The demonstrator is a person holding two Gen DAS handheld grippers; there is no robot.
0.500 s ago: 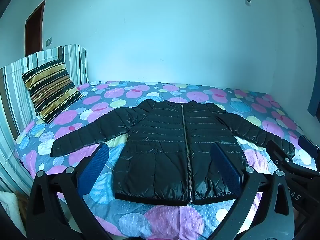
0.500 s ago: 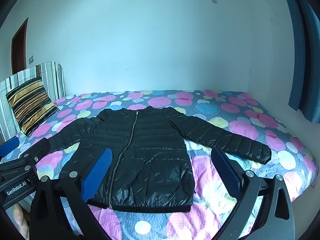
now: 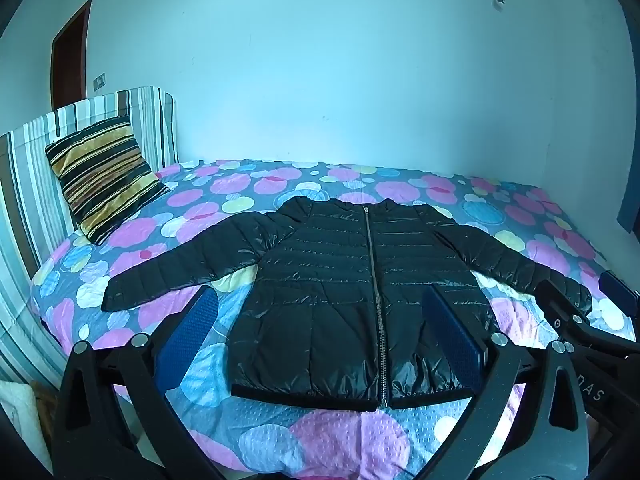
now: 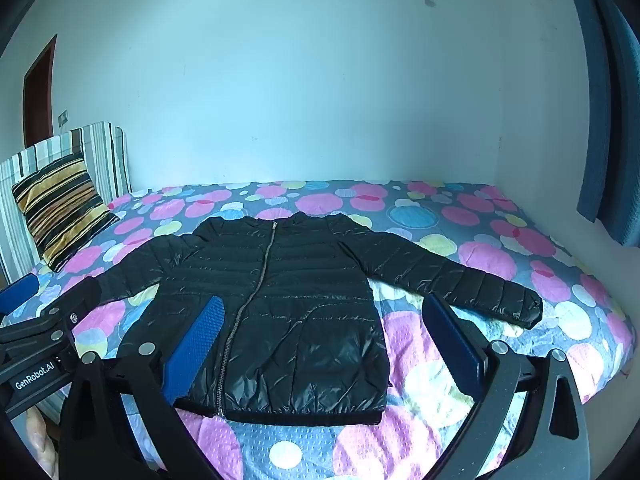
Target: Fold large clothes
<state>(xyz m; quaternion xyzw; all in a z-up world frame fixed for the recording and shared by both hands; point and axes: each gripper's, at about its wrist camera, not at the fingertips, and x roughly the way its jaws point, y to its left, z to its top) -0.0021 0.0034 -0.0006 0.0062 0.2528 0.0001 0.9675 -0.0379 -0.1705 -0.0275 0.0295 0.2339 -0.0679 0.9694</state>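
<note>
Both grippers wide, holding nothing. Jacket (image 3: 360, 304) flat on bed (image 3: 340, 436) dead ahead of left gripper (image 3: 320, 344), zipper running away from it; ahead-left of right gripper (image 4: 324, 344). Right sleeve (image 4: 452, 276) stretches past right gripper's far finger, so probably that arm starts

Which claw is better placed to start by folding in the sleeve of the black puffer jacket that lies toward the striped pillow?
Left. The left claw, open, hangs nearer that sleeve's cuff on the shiny black quilted puffer jacket. The right claw, also open, sits toward the opposite sleeve.
</note>
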